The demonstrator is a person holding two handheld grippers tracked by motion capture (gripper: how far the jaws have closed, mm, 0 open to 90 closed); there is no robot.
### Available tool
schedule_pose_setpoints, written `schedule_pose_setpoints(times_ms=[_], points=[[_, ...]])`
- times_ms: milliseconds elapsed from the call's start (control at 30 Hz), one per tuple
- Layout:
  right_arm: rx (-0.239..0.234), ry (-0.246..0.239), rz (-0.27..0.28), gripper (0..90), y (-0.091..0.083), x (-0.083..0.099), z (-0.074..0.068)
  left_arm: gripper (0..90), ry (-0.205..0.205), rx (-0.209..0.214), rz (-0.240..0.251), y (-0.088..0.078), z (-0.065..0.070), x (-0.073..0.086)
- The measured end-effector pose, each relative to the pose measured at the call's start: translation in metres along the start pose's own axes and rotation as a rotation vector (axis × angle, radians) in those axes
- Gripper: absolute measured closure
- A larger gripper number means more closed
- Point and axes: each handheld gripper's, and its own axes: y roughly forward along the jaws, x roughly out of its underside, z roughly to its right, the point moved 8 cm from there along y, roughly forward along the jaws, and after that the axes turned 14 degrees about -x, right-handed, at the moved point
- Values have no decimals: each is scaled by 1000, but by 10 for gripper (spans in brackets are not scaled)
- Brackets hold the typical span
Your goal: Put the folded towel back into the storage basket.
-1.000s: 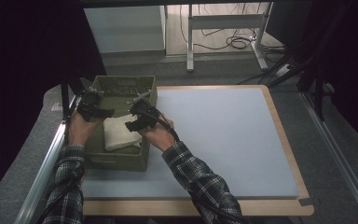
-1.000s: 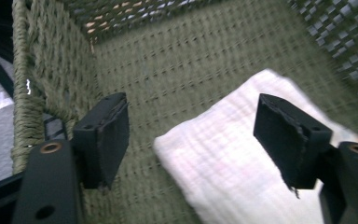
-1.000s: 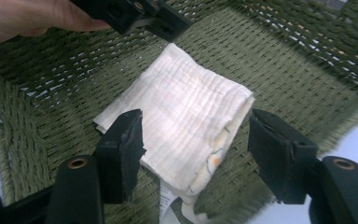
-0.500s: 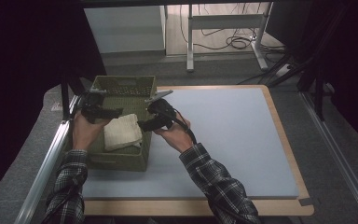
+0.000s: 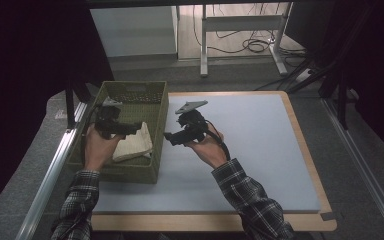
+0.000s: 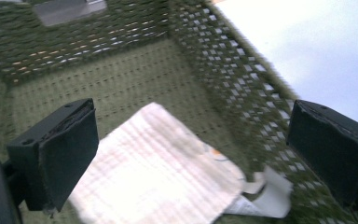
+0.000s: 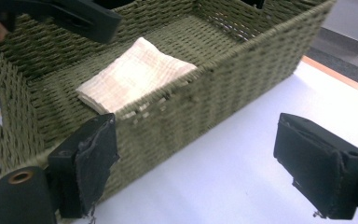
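Note:
A folded cream cloth (image 5: 132, 145) (image 6: 158, 168) (image 7: 135, 74) lies flat on the floor of a green woven basket (image 5: 125, 172) (image 6: 121, 79) (image 7: 205, 102). My left gripper (image 5: 132, 128) (image 6: 191, 158) hovers over the basket's left part, above the cloth. Its jaws have just been opening and stand wide, with nothing pressed between them. My right gripper (image 5: 169, 136) (image 7: 214, 172) is outside the basket, just right of its right wall, over the pale blue mat (image 5: 250, 150). Its jaws have also just been opening and hold nothing.
The basket stands on the left part of the mat, which lies on a wooden board (image 5: 310, 165). A small white paper tag (image 6: 270, 191) sticks out beside the cloth. A metal rail (image 5: 50, 175) runs along the table's left side.
Both grippers have drawn away from the cloth. The right one moved right, out of the basket, and the left one drew back leftward. Both jaw pairs have spread wider. The cloth stays in the basket.

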Motion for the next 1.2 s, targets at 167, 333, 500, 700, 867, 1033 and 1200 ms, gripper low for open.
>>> schedule_pose_setpoints(times_ms=[167, 333, 500, 700, 867, 1033, 1200], points=[[15, -3, 6, 118, -16, 11, 5, 26, 4, 18, 27, -10, 17, 1], [34, -4, 8, 111, -33, 24, 11, 28, 18, 27, 41, -17, 34, 6], [51, 5, 12, 107, -49, 38, 16, 24, 32, 40, 55, -22, 50, 10], [74, 13, 6, 98, -68, 56, 20, 18, 40, 71, 80, -29, 72, 13], [93, 15, -5, 98, -81, 72, 21, 17, 55, 96, 99, -34, 91, 15], [103, 20, -5, 96, -92, 85, 21, 12, 73, 130, 122, -37, 113, 20], [118, 33, -16, 95, -104, 100, 22, 11, 92, 169, 142, -39, 138, 26]])
